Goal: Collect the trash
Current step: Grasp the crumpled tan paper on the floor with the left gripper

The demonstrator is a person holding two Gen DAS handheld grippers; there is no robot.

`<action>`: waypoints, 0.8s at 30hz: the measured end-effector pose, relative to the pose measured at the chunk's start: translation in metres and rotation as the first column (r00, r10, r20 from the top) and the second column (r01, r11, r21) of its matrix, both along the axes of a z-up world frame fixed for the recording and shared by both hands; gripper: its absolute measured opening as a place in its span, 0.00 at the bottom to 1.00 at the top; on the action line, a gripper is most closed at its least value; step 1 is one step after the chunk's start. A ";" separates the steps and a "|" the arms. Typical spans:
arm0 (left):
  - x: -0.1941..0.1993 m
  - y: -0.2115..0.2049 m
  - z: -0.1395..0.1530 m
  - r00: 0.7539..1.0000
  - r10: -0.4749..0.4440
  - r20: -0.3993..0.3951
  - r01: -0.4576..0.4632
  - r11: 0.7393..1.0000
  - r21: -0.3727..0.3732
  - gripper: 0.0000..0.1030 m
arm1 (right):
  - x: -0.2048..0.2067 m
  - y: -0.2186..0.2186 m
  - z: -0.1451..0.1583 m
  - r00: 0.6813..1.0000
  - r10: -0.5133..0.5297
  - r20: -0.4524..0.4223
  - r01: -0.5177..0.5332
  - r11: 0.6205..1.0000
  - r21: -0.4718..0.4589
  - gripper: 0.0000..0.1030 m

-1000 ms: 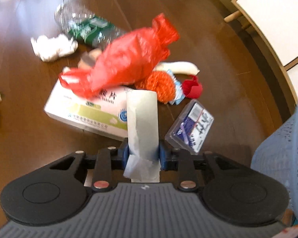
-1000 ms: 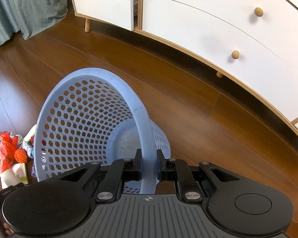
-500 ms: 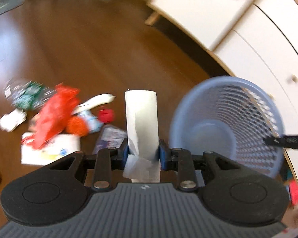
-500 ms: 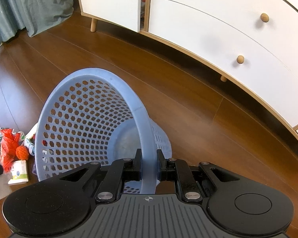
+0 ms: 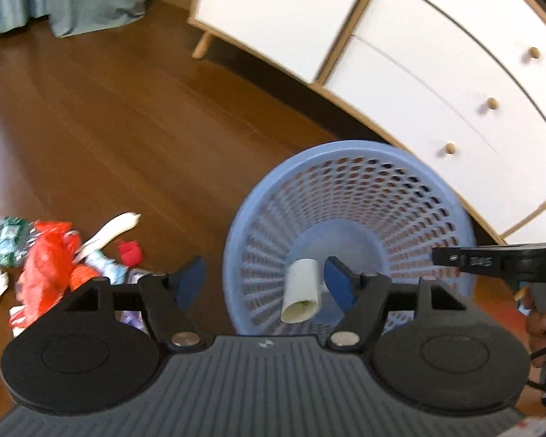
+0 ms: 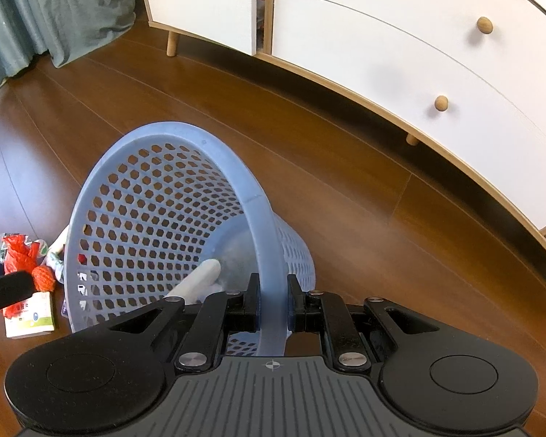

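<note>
Evidently the right claw pinched the basket rim, tilting it; the left claw was opening, the paper tube dropping free below it.

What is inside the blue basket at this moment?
Inside the blue basket there is one white paper roll, just below the left gripper, whose jaws are opening. The right gripper hides part of the basket's bottom.
</note>
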State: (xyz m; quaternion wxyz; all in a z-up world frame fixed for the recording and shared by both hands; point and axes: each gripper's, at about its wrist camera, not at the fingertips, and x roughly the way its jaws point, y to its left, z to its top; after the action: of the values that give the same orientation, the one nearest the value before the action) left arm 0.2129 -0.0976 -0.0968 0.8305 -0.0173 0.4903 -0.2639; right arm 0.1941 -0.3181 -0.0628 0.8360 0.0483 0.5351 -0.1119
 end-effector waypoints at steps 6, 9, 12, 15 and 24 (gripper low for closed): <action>0.004 0.038 -0.005 0.995 0.095 -0.003 -0.095 0.994 0.048 0.66 | -0.001 0.001 0.000 1.000 0.001 -0.001 -0.001 1.000 0.006 0.09; 0.002 0.058 -0.008 0.989 0.145 0.007 -0.145 0.985 0.091 0.66 | 0.000 0.001 -0.001 1.000 0.001 -0.001 -0.001 1.000 0.007 0.09; -0.002 0.080 -0.011 0.982 0.186 0.017 -0.187 0.973 0.134 0.66 | 0.000 0.001 -0.001 1.000 0.000 0.000 0.000 1.000 0.007 0.09; -0.006 0.103 -0.015 0.973 0.227 0.033 -0.230 0.957 0.179 0.66 | 0.000 0.001 -0.002 1.000 0.002 -0.001 -0.002 1.000 0.008 0.09; -0.021 0.197 -0.050 0.930 0.363 0.055 -0.363 0.886 0.289 0.66 | 0.001 0.003 -0.003 1.000 0.003 -0.004 -0.003 1.000 0.013 0.09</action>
State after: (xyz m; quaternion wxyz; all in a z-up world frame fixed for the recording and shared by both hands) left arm 0.1920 0.0990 -0.1473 0.8583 0.0148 0.5122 -0.0281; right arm 0.1949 -0.3150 -0.0655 0.8348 0.0527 0.5375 -0.1071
